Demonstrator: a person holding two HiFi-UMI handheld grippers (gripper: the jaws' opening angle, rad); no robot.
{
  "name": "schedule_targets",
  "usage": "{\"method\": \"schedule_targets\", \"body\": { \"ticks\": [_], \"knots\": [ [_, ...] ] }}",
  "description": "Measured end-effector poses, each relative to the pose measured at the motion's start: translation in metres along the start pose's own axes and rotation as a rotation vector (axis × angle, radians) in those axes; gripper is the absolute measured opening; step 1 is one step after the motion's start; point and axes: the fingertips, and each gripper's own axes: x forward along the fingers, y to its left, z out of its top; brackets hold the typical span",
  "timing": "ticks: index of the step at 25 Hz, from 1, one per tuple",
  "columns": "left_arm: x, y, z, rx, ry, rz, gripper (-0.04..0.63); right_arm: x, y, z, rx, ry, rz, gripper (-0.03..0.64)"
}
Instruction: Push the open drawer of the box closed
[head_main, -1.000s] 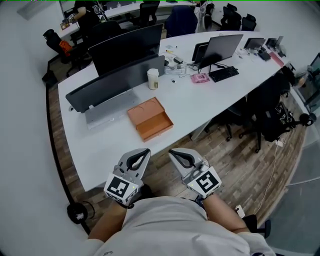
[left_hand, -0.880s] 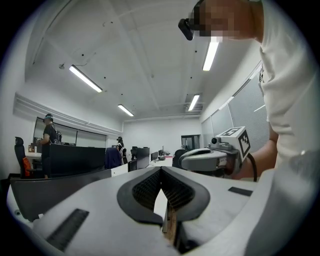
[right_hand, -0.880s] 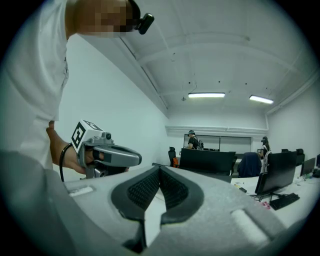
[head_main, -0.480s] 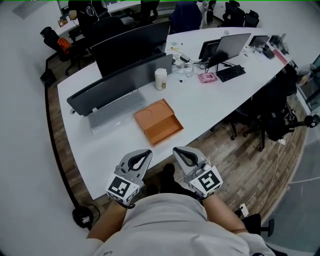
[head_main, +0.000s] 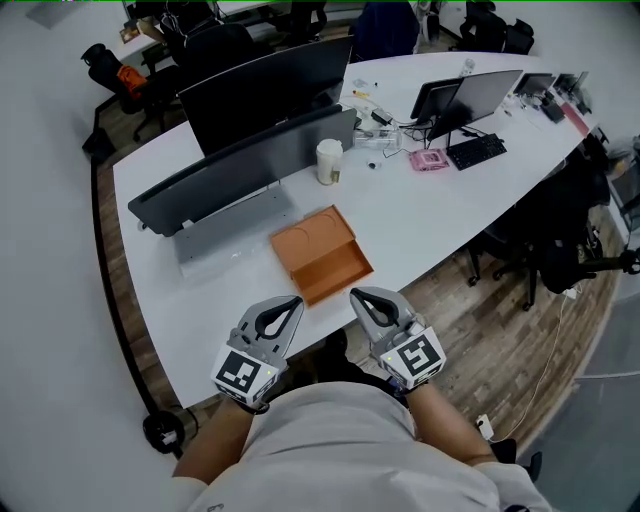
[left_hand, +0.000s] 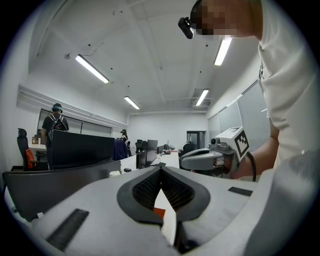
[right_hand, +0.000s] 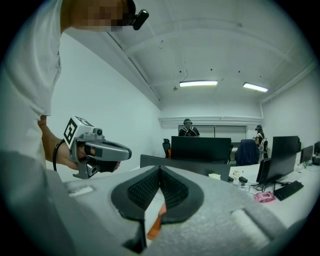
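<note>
— White desk (head_main: 430, 215) is nearer now; the orange box (head_main: 312, 238) sits just ahead of both grippers, drawer (head_main: 338, 270) open.

— And the left gripper (head_main: 290, 302) and right gripper (head_main: 357, 296): jaws pressed together, nothing held. Approaching to push, I'd say.

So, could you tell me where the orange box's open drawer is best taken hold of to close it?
Probably the front wall of the drawer, approached from the person's side. It juts out of the orange box that way, so pressure there should drive it straight in. The left gripper and right gripper are both shut, which suits a push.
</note>
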Motion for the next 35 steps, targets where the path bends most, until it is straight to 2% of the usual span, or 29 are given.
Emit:
{"method": "schedule_targets", "body": {
  "ticks": [7,11,12,16,25,35],
  "knots": [
    [0.038,0.029,-0.030,-0.017,0.043,0.004,-0.002,0.028,-0.038,-0.043,0.043,0.068,0.006,0.003],
    [0.054,0.045,-0.057,0.001,0.078,0.012,-0.002,0.045,-0.054,-0.074,0.076,0.116,0.008,0.011],
    [0.058,0.048,-0.063,-0.010,0.087,0.009,-0.002,0.049,-0.056,-0.084,0.088,0.134,0.014,0.038],
    [0.071,0.058,-0.100,-0.083,0.139,0.005,-0.002,0.060,-0.064,-0.128,0.122,0.210,0.036,0.041],
    [0.095,0.070,-0.177,-0.104,0.211,0.004,-0.002,0.069,-0.079,-0.228,0.198,0.365,0.032,0.072],
    [0.112,0.079,-0.257,-0.180,0.312,0.030,-0.002,0.075,-0.084,-0.317,0.267,0.489,0.047,0.078]
  ]
}}
